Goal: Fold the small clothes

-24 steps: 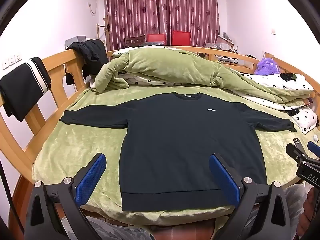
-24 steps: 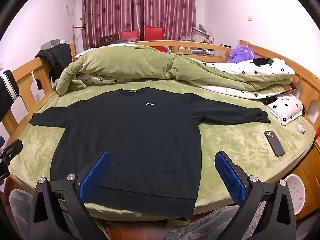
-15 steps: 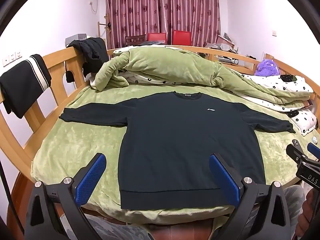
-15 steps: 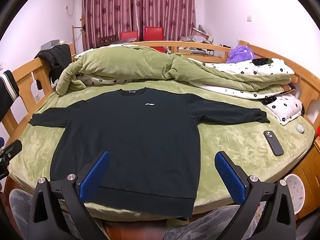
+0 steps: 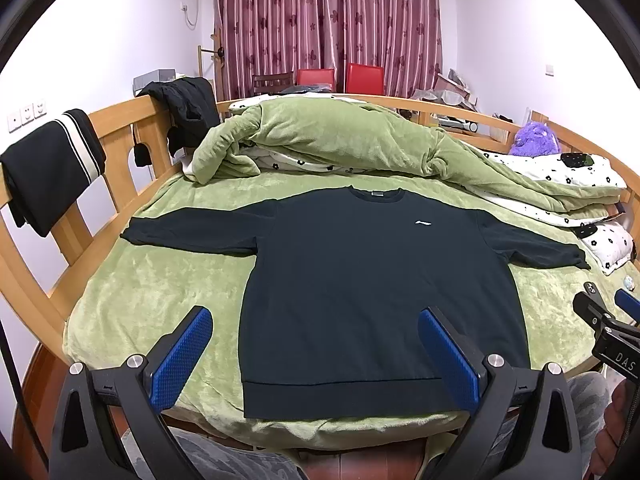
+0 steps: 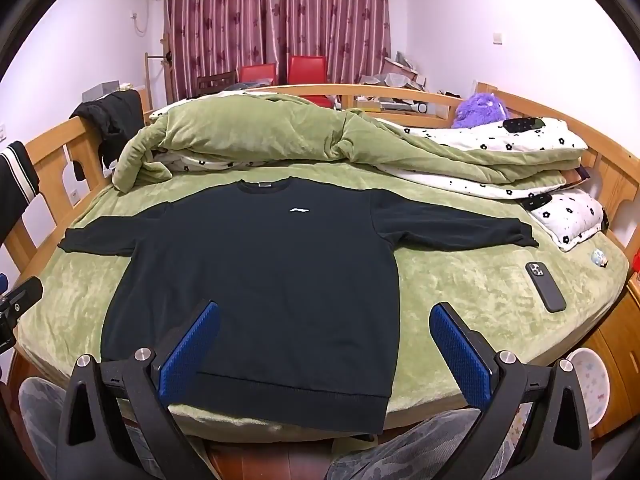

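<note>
Currently at the pre-fold stage: dark sweatshirt (image 5: 360, 292) lies flat, sleeves spread, on the green bed cover (image 5: 152, 292). Left gripper (image 5: 316, 344) and right gripper (image 6: 326, 338) hover fully open, holding nothing. Next move likely requires descending to pinch a sleeve or hem edge

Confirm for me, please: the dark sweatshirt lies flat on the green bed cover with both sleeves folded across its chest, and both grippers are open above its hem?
Not quite. The sweatshirt lies flat on the green bed cover, but its sleeves are spread out to either side, not folded in, as the right wrist view shows. The left gripper and right gripper are indeed open.
</note>
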Demonstrator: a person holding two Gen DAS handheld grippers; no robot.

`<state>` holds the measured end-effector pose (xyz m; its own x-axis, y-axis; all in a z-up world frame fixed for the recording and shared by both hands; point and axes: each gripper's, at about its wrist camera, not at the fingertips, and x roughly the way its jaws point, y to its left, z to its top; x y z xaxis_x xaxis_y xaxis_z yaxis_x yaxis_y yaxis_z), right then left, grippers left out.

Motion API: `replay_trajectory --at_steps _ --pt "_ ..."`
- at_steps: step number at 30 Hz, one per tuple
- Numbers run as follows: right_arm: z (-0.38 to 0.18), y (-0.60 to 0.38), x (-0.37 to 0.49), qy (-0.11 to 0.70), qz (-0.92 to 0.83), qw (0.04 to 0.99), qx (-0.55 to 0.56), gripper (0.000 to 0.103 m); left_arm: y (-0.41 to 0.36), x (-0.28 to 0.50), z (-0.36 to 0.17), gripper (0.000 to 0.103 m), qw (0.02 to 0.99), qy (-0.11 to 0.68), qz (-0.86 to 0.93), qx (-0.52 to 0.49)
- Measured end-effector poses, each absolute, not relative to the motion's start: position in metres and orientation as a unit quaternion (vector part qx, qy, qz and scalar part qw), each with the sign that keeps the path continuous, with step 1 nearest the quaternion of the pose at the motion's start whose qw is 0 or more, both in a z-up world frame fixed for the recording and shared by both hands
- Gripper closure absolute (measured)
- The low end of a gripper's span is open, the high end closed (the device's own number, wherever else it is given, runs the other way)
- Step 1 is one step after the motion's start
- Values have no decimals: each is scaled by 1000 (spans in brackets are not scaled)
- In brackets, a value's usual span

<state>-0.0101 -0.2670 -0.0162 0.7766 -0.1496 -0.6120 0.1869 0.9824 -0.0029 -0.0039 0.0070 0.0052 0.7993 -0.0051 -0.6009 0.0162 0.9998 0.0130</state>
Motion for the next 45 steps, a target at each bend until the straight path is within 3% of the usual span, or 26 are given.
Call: replay_trajectory --at_steps 45 --pt "-29 -265 -14 328 -86 940 44 0 6 -11 11 0 950 313 -3 0"
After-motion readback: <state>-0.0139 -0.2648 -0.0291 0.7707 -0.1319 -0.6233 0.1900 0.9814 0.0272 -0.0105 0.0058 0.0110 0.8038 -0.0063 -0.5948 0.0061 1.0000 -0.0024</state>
